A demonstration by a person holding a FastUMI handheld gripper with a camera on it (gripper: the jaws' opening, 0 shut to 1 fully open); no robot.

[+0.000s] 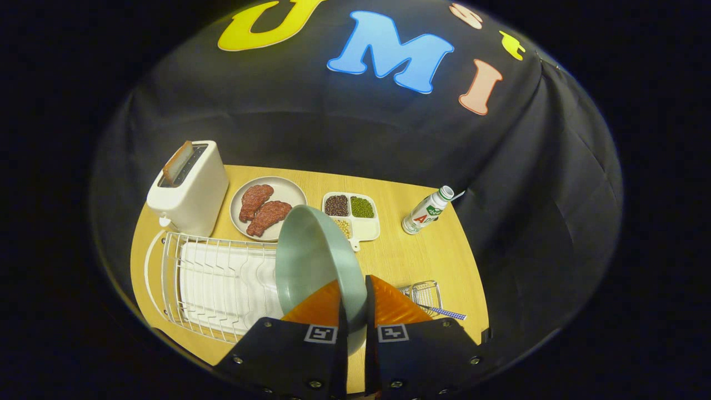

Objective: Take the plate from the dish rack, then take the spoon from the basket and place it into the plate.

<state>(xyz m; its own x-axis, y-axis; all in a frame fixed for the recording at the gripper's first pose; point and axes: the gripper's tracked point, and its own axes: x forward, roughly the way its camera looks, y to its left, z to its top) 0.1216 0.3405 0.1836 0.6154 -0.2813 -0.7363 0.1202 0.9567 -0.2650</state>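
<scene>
The gripper was clamped on the plate's rim, holding it on edge above the dish rack, left of the basket.

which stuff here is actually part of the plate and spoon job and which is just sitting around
Part of the job:
- plate, held on edge, rim pinched by the claw
- dish rack, beside the plate
- basket, just past the fingers
- spoon, handle poking out of the basket

Just lying about:
- toaster with a slice in it
- dish of meat
- tray of beans
- bottle
</scene>
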